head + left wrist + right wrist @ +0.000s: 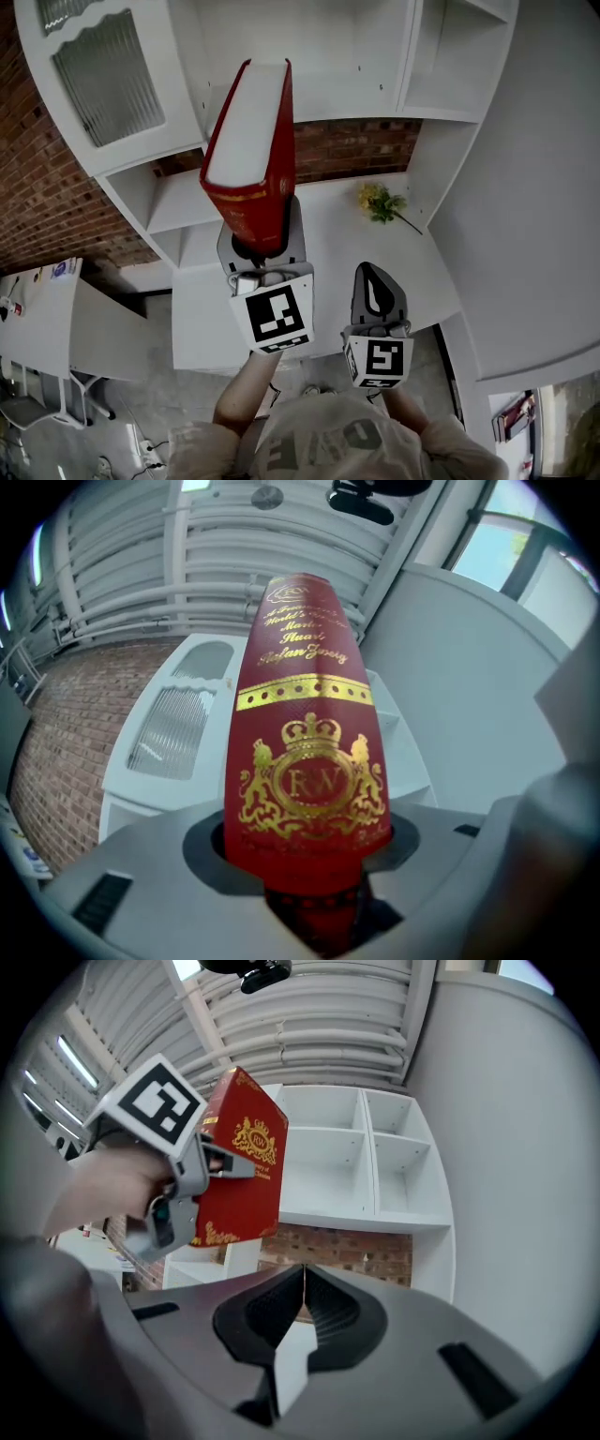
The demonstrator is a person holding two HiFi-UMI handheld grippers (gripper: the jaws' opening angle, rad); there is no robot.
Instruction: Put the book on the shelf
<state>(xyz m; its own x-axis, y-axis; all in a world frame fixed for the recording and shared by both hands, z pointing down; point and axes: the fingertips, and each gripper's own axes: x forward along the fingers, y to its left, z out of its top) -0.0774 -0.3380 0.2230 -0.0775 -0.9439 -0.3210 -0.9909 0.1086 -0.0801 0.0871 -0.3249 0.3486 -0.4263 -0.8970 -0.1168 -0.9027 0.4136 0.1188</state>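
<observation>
Thick red hardcover book with gold crest point(248, 150) held upright in front of white wooden shelf unit point(441, 84), left gripper point(261, 251) jaws clamped on its lower end, right gripper point(379, 292) to its right, jaws pressed together, nothing between them, yellow flower sprig point(380, 202) on white desk point(328, 234) beyond.

The left gripper point(261, 249) and right gripper point(377, 284) have smooth grey plastic shells, with black ribbed pads point(328, 1309) lining the jaws. Each bears a white cube point(272, 317) printed with black square markers. The person wears a pale shirt point(323, 441) with faded grey lettering.
</observation>
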